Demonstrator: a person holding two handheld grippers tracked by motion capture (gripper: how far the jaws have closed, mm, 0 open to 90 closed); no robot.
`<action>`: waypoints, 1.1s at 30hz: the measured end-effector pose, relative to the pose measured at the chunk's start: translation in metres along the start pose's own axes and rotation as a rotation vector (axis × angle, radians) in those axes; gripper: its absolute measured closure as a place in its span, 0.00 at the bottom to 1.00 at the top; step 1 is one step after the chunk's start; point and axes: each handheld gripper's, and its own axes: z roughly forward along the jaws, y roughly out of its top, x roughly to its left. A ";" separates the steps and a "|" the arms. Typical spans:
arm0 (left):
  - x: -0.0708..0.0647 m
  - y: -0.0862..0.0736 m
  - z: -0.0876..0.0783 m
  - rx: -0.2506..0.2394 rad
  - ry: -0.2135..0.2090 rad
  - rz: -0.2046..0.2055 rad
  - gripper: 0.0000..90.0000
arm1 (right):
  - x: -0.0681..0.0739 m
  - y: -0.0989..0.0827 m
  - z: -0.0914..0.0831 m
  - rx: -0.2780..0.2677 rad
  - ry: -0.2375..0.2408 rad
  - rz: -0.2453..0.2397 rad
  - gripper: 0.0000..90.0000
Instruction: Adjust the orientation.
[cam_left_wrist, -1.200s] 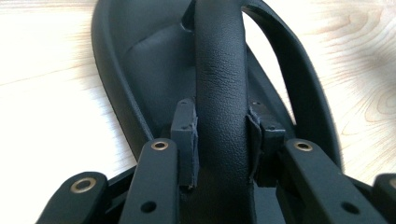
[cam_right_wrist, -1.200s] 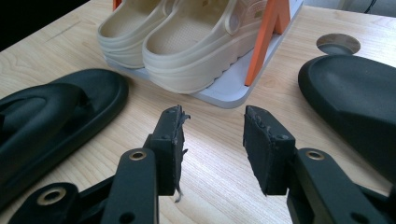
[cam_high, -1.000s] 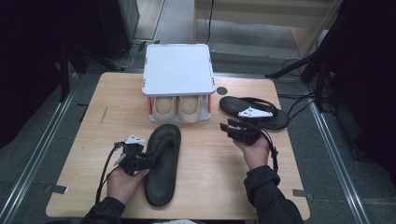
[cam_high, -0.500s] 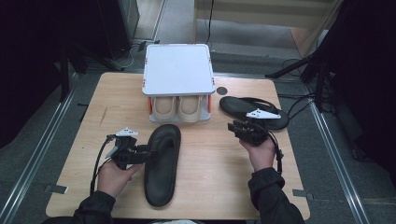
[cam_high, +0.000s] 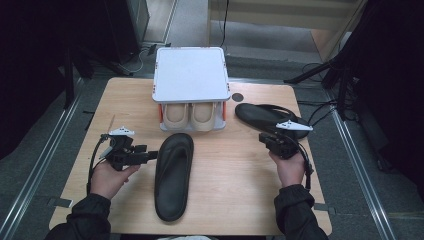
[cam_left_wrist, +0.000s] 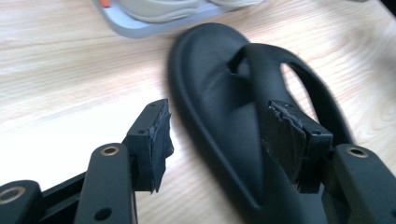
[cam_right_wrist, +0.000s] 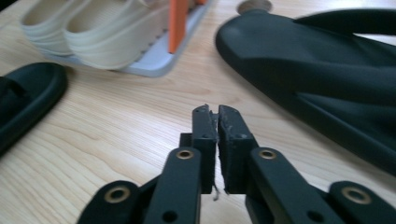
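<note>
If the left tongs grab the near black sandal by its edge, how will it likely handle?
The sandal looks like one moulded foam piece, so probably light and somewhat bendy; its far end may droop. Lying flat on the table, it should slide, not roll. Its smooth surface may slip between the pads.

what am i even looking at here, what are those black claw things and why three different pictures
A person sits at a wooden table and holds a hand tool with two black jaws in each hand. One picture comes from a camera above the table; the other two come from small cameras riding on the tools, looking along their jaws.

The left gripper has just been opening: its jaws stand wide, with the edge of the near black sandal between them, and the pads do not seem to press on it. The right gripper has just closed with nothing between its jaws, near the far black sandal.

At the back stands a small white rack with a pair of beige shoes under its top.
</note>
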 end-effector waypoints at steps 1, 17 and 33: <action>0.003 0.002 0.000 0.004 0.004 -0.002 0.46 | -0.003 -0.001 -0.001 0.005 -0.006 0.007 1.00; 0.023 0.011 -0.002 -0.033 -0.029 -0.019 0.47 | -0.063 -0.016 -0.004 0.010 -0.152 0.130 1.00; 0.032 0.005 -0.013 -0.081 -0.028 -0.064 0.45 | -0.074 -0.008 0.032 0.076 -0.184 0.145 1.00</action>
